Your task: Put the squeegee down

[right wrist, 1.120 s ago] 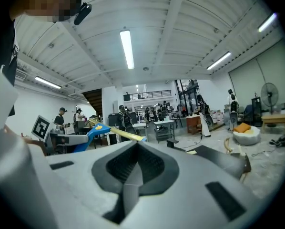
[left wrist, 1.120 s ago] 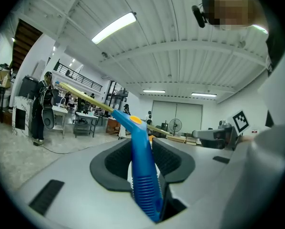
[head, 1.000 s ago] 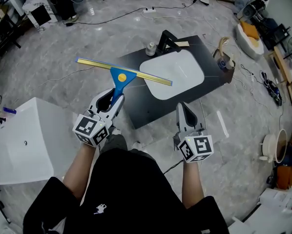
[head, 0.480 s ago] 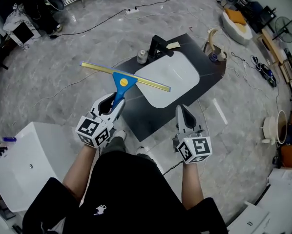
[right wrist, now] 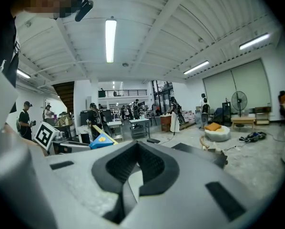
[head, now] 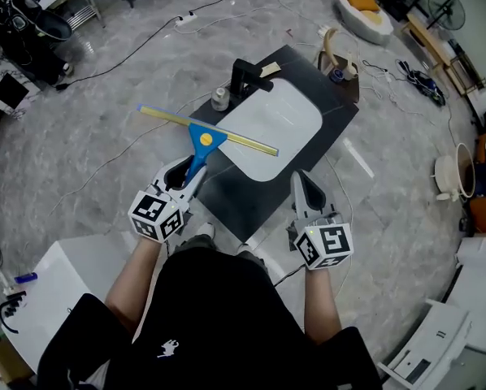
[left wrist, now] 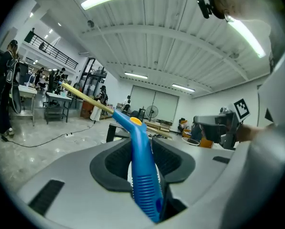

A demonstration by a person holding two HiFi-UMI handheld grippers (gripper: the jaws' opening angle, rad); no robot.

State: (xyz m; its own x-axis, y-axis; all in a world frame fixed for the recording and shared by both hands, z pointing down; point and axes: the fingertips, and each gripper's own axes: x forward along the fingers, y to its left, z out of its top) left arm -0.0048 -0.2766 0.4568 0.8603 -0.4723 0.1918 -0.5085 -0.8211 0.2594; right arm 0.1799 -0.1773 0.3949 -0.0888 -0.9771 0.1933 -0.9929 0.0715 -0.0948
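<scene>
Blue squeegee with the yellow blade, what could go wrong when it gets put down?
1. The blue squeegee hangs its long blade near the black faucet and small silver object, and might knock them.
2. The left gripper pinches only the handle's end, so it could swing or slip.
3. One blade end reaches past the edge of the black countertop, so it might tip off.

Hall bright, evenly lit. Light comes from ceiling tubes (right wrist: 110,39), blown out white in both gripper views. Floor (head: 80,136) glossy with pale sheen; shadows faint and soft. Basin (head: 279,120) shows mild glare. Gripper views fisheye: dark rounded corners, lines bowed toward edges. Squeegee (left wrist: 141,175) handle sharp; far hall slightly soft. Head view clear, edges curved.
</scene>
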